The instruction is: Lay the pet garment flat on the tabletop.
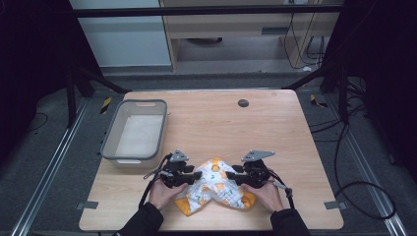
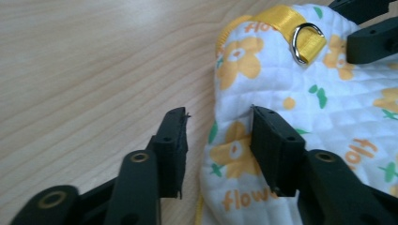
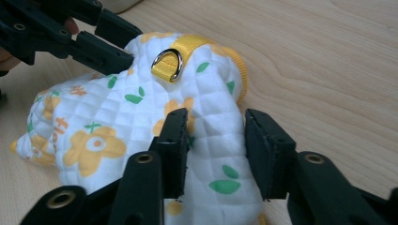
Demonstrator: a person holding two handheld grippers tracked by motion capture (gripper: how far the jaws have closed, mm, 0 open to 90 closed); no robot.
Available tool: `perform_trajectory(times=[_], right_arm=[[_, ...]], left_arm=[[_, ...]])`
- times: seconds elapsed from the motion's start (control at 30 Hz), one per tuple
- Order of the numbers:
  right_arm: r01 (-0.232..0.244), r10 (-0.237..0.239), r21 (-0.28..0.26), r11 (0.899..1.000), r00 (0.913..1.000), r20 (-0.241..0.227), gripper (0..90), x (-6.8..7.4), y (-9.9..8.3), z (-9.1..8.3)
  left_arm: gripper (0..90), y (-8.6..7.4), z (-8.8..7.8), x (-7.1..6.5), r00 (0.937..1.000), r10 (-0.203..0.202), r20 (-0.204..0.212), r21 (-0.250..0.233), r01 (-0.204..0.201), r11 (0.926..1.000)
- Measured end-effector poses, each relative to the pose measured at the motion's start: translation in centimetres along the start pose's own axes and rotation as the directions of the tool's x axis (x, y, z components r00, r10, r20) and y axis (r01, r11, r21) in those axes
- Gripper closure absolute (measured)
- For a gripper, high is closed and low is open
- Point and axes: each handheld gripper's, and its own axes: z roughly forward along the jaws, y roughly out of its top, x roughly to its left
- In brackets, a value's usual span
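Two forearms in dark sleeves enter from the near edge of the bench [image 1: 211, 105], each hand holding a pair of tongs. Between them, close to the near edge, lies a small quilted garment [image 1: 215, 188], white with yellow flowers and green leaves, trimmed in yellow. A yellow strap with a metal ring [image 2: 307, 41] sits at its top.

In the left gripper view, the left tongs [image 2: 218, 147] stand apart, one jaw over bare wood and the other resting on the fabric, straddling the garment's edge without gripping it. In the right gripper view, the right tongs [image 3: 215, 152] are likewise spread, with a fold of the quilted cloth between the jaws, not yet pinched.

Judging by this, the step in hand is taking hold of the garment from both sides. The next move likely calls for both pairs to close on the fabric, catching enough cloth that it does not slip.

At the bench's far left stands a grey plastic tub [image 1: 109, 138], well apart from the garment, apparently holding nothing.
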Motion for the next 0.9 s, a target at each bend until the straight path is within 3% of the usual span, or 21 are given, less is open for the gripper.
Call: perform_trajectory(times=[0.17,0.33,0.47,0.63,0.8,0.9], right_arm=[[-0.003,0.003,0.010,1.000,0.9999,-0.015,72.4,0.1,-0.2,0.2],[-0.011,0.011,-0.011,1.000,0.9998,-0.017,81.7,0.1,-0.1,0.0],[-0.013,0.013,-0.019,1.000,0.9997,-0.018,84.5,0.3,0.0,-0.3],[0.006,-0.008,-0.068,0.998,0.9997,-0.024,85.7,0.7,0.5,-1.7],[0.029,-0.034,-0.135,0.990,0.9989,-0.031,86.2,1.3,1.5,-3.8],[0.047,-0.054,-0.175,0.984,0.9979,-0.035,86.2,1.8,2.2,-4.9]], left_arm=[[71.5,-0.1,0.2,-0.5,0.9999,0.008,0.008,0.018,-0.008,0.9998],[84.8,-0.1,-0.1,-0.8,0.9995,0.030,-0.004,-0.001,-0.030,0.9995],[87.2,0.1,-0.5,-1.0,0.9992,0.039,-0.010,-0.007,-0.039,0.9992],[87.7,0.8,-2.0,-1.6,0.9987,0.050,-0.001,-0.051,-0.050,0.9974],[87.9,2.0,-4.1,-2.8,0.9952,0.098,0.001,-0.106,-0.097,0.9896],[87.9,3.0,-5.5,-3.4,0.9920,0.126,0.006,-0.149,-0.124,0.9811]])
